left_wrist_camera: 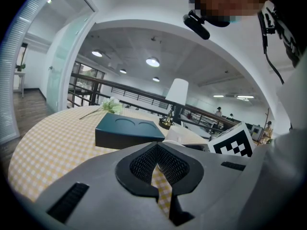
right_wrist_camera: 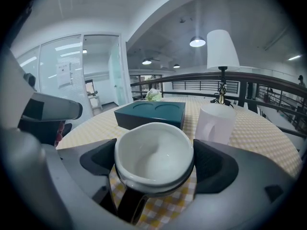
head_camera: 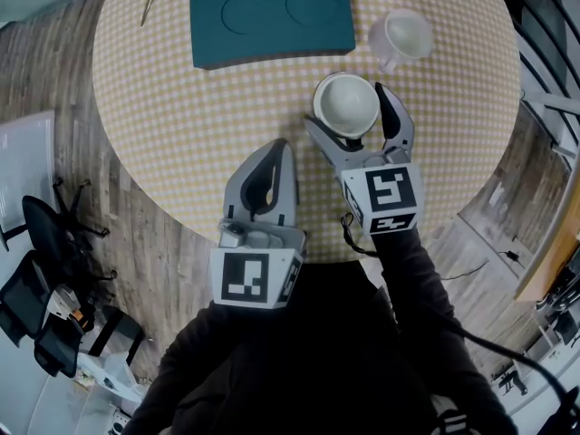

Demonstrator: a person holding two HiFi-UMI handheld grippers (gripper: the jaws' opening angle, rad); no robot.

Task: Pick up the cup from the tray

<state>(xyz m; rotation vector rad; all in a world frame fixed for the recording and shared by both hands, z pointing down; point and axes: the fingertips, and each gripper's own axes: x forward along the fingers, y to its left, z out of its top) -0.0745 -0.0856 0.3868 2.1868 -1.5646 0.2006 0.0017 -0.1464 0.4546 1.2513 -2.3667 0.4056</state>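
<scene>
Showing the right claw closed round the cup, its two jaws stand one on each side of the bowl and its dark pads press against the cup's outer wall, left and right. The cup lies directly between the jaws, so nothing separates the claw from the task's thing. It is off the tray, over the checked tabletop, between the tray and the person and nearer to the person. Both round hollows of the tray are bare.

The cup stands upright with its open mouth upward, so its long axis runs vertically and crosses the line of the jaws at a right angle. A dark handle, seen in the right gripper view, points back toward the body of the claw rather than toward either jaw. Whether the cup's foot rests on the cloth or hangs just above it cannot be told from these views.

The left claw is drawn back near the tabletop's near edge, well apart from the cup, with its jaws brought together at the tips and nothing between them. The right hand is therefore the working one.

A second white mug stands on the tabletop just beyond the right claw, beside the tray's right end. Judged from this layout, the grasp is made and the lift off the tray appears largely done.
</scene>
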